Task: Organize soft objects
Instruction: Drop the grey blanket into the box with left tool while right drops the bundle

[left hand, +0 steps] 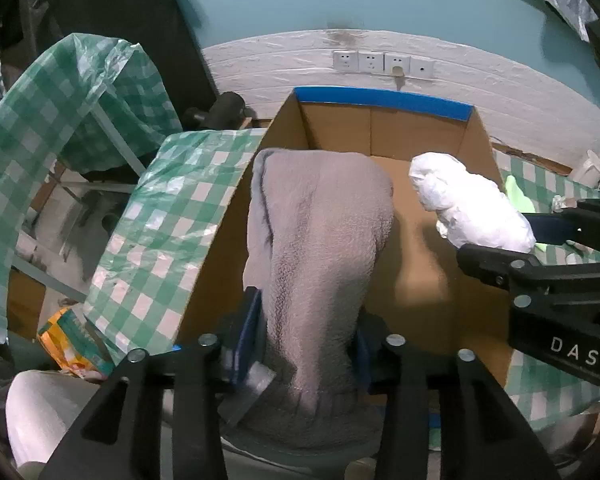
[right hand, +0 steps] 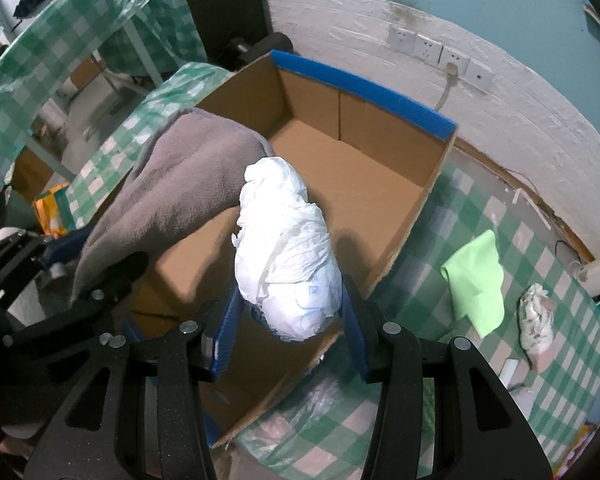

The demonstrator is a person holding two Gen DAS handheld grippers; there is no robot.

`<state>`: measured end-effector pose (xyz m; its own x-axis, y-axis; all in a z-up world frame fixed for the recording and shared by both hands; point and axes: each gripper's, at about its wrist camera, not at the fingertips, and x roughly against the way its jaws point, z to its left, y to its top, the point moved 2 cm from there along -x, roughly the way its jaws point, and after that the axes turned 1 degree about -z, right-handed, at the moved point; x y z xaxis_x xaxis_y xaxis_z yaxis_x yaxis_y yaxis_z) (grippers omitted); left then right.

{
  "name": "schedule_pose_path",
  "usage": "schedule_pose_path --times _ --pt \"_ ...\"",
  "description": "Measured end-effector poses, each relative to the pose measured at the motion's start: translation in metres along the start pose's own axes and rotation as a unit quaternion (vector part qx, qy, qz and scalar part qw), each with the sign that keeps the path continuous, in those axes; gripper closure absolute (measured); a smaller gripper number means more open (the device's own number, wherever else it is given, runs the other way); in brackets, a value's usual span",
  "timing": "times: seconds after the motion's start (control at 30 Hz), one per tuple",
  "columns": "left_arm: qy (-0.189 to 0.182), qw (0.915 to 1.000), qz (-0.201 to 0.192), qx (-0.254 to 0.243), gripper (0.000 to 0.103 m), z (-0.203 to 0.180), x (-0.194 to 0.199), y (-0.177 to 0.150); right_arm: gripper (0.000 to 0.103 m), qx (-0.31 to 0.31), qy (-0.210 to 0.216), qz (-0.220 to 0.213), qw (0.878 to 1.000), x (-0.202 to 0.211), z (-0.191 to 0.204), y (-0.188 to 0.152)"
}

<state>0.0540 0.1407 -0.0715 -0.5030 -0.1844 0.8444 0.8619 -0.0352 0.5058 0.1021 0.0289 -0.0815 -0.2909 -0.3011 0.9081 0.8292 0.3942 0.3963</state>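
An open cardboard box [left hand: 420, 128] with a blue-taped far rim stands on the checked table. My left gripper [left hand: 308, 332] is shut on a grey fleece towel [left hand: 320, 216]. The towel reaches forward from the blue pads and lies over the box's left side [right hand: 180, 184]. My right gripper [right hand: 290, 312] is shut on a white crumpled bundle [right hand: 284, 248], which hangs above the near part of the box floor [right hand: 360, 184]. In the left wrist view the bundle [left hand: 468, 204] and the right gripper's fingers [left hand: 484, 258] come in from the right. The box floor is bare.
A light green cloth [right hand: 476, 280] and a crumpled patterned cloth [right hand: 536, 320] lie on the green checked tablecloth [right hand: 520, 380] right of the box. Wall sockets [left hand: 380, 64] sit behind it. A second checked-covered table [left hand: 60, 100] and an orange pack [left hand: 68, 340] are at the left.
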Motion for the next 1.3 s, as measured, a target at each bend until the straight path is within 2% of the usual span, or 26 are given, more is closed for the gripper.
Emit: schedule_pose_path --times 0.1,0.17,0.23,0.3,0.47,0.93,1.3 --pt "0.003 1.0 0.001 0.001 0.053 0.003 -0.002 0.0 0.049 0.002 -0.004 0.0 1.0 -0.001 0.0 -0.001" --pt "0.006 1.0 0.004 0.0 0.046 0.003 -0.004 0.0 0.04 0.0 -0.003 0.001 1.0 -0.001 -0.001 -0.003" --pt "0.011 0.9999 0.005 -0.002 0.041 0.003 -0.005 0.0 0.035 -0.005 -0.001 -0.005 1.0 0.001 -0.003 -0.003" --pt "0.015 0.9999 0.003 -0.005 0.04 0.003 -0.005 0.0 0.034 -0.007 0.0 -0.009 1.0 0.003 -0.005 -0.004" --pt "0.016 0.9998 -0.006 -0.009 0.028 0.001 -0.001 0.0 0.033 -0.014 0.003 -0.019 1.0 0.013 -0.009 -0.005" --pt "0.001 0.9995 -0.021 -0.025 0.027 -0.018 0.01 0.004 0.03 -0.042 -0.015 -0.03 0.999 0.03 -0.038 -0.022" --pt "-0.022 0.9988 -0.024 -0.038 0.027 -0.046 0.017 0.007 0.028 -0.075 -0.038 -0.029 0.996 0.039 -0.079 -0.053"
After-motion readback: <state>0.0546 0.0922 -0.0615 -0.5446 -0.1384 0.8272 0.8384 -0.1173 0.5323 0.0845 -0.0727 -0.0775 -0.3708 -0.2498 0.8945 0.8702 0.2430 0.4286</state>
